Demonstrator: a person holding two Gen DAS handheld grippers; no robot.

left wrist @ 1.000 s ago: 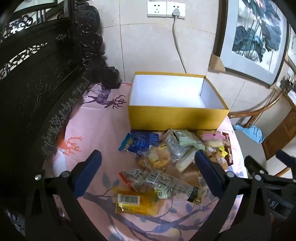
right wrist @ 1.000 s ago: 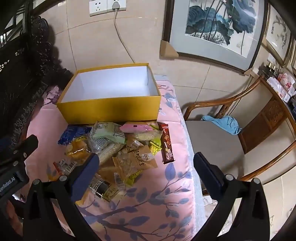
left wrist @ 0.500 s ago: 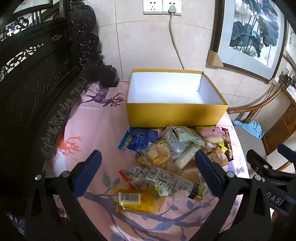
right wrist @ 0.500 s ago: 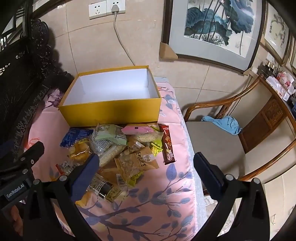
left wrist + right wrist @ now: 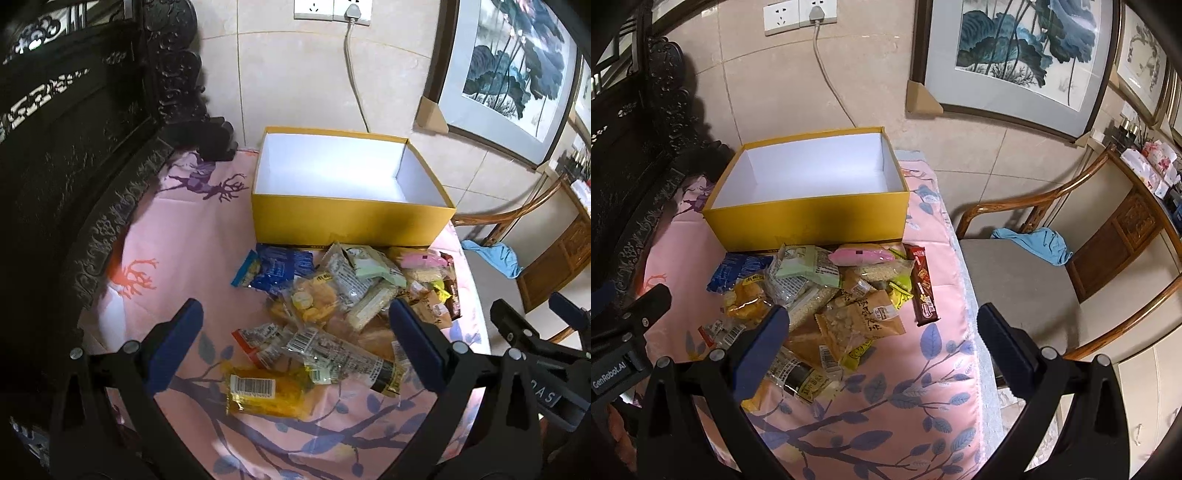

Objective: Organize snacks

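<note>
1. Left wrist view: the left gripper (image 5: 293, 334) is hovering with its blue fingers (image 5: 176, 343) spread wide and nothing between them, probably because no packet has been chosen yet. Between and just ahead of the fingers, the snack pile (image 5: 343, 295) is lying loose on the pink tablecloth (image 5: 166, 240). Nearest the tool, a yellow packet with a barcode (image 5: 264, 393) is sitting low between the fingers. A clear-wrapped bar with a dark end (image 5: 343, 356) is lying across the gap just beyond it.

2. Same view, farther ahead: a blue packet (image 5: 282, 264) is marking the pile's left edge. Past the pile, the yellow box (image 5: 347, 221) is standing open and empty with its white inside showing. It is likely set there as the bin, touching the pile's far side so each carry is short. The right gripper's dark frame is poking in at the right.

3. Right wrist view: the right gripper (image 5: 882, 334) is also waiting with its fingers wide apart and gripping nothing. The pile is sitting ahead and to its left, with a tan cracker bag (image 5: 860, 321) close to the left finger. A brown chocolate bar (image 5: 923, 284) is lying straight ahead, alone at the pile's right edge, so it looks the easiest first pick. A pink packet (image 5: 860, 255) is resting beside the box wall.
</note>
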